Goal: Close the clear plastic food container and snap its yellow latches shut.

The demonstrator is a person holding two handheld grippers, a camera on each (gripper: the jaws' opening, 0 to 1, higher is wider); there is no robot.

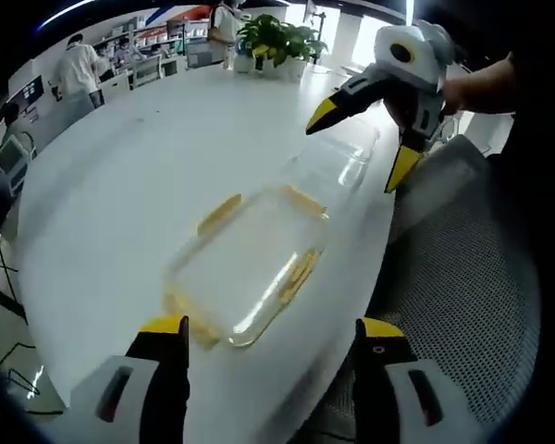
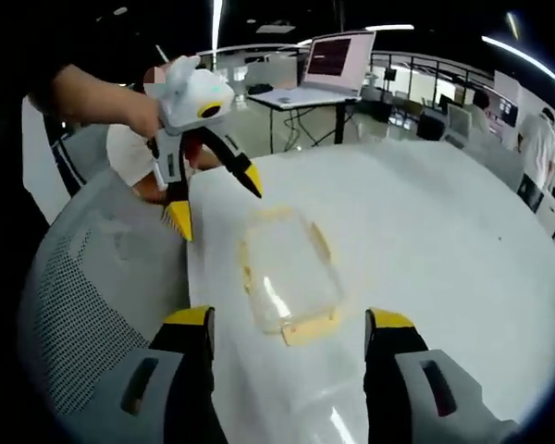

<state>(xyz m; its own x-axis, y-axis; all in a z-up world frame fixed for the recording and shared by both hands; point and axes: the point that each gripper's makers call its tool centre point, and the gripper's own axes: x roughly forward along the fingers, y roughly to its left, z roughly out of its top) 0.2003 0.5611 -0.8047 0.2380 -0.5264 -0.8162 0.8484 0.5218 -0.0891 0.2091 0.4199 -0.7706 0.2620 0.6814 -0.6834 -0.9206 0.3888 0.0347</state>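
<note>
Two grippers hover over a white table point(image 1: 120, 185), both empty with jaws spread wide.

From the left gripper view, the left gripper point(image 1: 268, 338) has its yellow-tipped jaws rising either side of the clear container point(image 1: 250, 264), which lies flat near the table's right edge with yellow latches point(image 1: 219, 213) along its sides. A clear lid point(image 1: 342, 157) rests just beyond it, farther off. The right gripper point(image 1: 361, 139) hangs above that lid, jaws parted. Plants point(image 1: 277, 42) stand at the far end.

From the right gripper view, the right gripper point(image 2: 287, 324) frames the container point(image 2: 287, 268) near the table's left edge. The left gripper point(image 2: 217, 199) hovers beyond it, open, above a mesh chair point(image 2: 92, 305). A laptop point(image 2: 328, 60) sits on a far desk.
</note>
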